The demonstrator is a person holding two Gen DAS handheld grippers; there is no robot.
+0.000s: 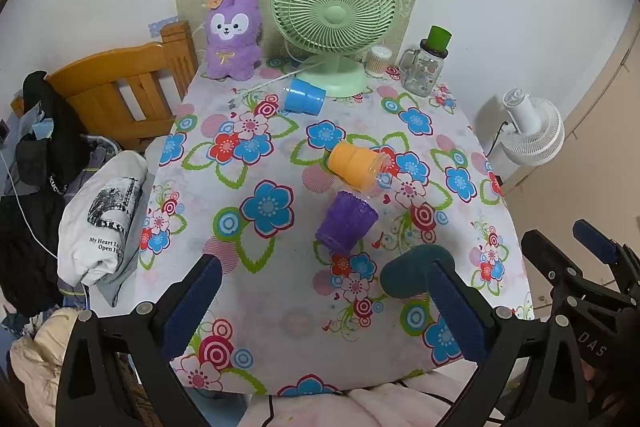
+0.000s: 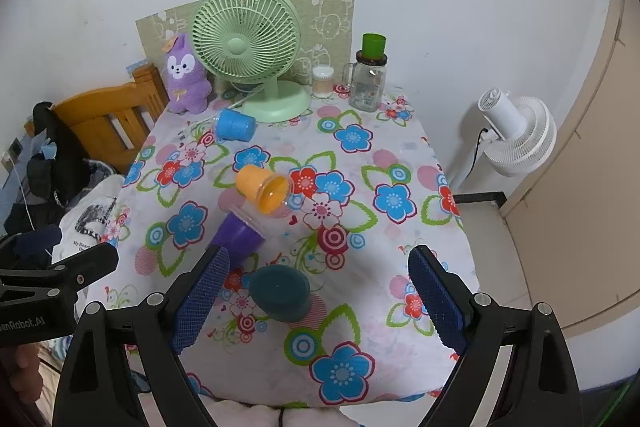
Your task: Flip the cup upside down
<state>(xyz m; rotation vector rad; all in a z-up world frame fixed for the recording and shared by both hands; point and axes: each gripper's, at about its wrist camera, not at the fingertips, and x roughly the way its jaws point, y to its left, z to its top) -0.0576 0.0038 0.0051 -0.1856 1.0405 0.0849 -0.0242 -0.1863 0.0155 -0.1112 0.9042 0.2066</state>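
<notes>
teal cup point(image 2: 281, 291) shows fully only from the right gripper point(image 2: 320, 301).

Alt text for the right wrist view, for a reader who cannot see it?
The open right tool hovers over a dark teal cup standing on a floral tablecloth. Beyond lie purple, orange and blue cups on their sides.

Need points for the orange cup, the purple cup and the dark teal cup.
orange cup point(image 2: 258, 183): right wrist view, on its side wall, lying tipped over.
purple cup point(image 1: 346, 225): left wrist view, on its ribbed side wall.
dark teal cup point(image 2: 280, 293): right wrist view, on its flat top face.
</notes>
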